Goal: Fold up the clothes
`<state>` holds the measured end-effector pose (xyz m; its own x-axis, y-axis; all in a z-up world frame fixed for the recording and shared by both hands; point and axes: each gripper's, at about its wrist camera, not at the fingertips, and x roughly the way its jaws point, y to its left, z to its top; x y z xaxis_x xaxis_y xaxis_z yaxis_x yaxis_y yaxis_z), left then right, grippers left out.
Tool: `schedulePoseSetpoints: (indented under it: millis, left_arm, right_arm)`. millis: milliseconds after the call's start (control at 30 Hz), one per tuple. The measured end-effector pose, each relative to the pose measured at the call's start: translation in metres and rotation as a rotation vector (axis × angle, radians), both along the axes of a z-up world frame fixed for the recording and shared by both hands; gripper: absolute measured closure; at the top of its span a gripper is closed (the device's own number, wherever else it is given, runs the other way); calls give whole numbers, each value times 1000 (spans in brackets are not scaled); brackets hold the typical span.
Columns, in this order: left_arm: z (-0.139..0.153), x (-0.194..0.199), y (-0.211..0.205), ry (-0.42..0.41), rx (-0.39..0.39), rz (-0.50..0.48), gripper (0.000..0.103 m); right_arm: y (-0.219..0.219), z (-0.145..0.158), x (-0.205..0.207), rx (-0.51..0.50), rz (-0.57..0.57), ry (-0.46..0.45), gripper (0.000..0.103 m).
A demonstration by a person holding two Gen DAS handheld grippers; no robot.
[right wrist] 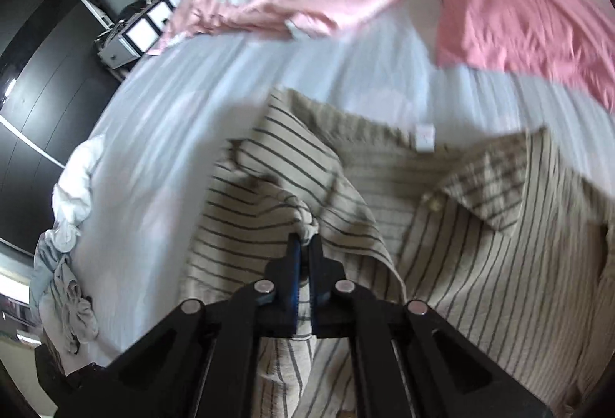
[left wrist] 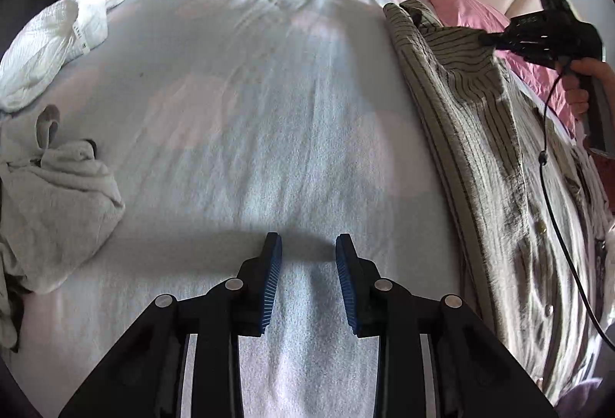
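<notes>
Left wrist view: my left gripper [left wrist: 308, 245] hangs partly open over the bare bed sheet [left wrist: 238, 102], empty. The striped shirt [left wrist: 472, 133] lies to its right, a white garment [left wrist: 57, 33] far left. My right hand [left wrist: 580, 83] angles its gripper down onto the shirt.

Right wrist view: my right gripper [right wrist: 306, 241] is pinched closed on a bunched fold of the striped shirt, whose collar [right wrist: 488, 179] and label show only here

1. The right wrist view was smeared by motion, so the pink pillows [right wrist: 519, 22] showed no detail.
2. The striped shirt [left wrist: 480, 133] ran past the left view's right edge.
3. The grey garment [left wrist: 50, 202] was cut off at the left.
</notes>
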<state>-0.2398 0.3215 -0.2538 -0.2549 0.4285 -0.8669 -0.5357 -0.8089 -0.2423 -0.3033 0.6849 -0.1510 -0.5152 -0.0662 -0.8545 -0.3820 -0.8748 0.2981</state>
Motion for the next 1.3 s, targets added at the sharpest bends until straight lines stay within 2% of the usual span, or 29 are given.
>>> schedulePoseSetpoints:
  millis: [200,367,600,767,1033,1300]
  left_arm:
    - [2,-4,-9,-68,52,41,72]
    - [4,-2,-10,-64,60,39,72]
    - [-1,-8,-9,-86,93,49,72]
    - [1,-8,-9,-87,100,49,72]
    - [3,-4,-1,-81,89,43,72]
    - [2,-13,10,-68,78,33,72]
  right_arm:
    - [-54,27,-31,-9,102,21,100]
    - [-109,36,-69,-16,193,27,100]
    - [-141,53,-93,-55,246,88,100]
    - [-115,48,-92,-37,153,71,100]
    - [-23,-3,-43,-2,-48,-39,100]
    - [26,-45,-9,26,-204,-106,100]
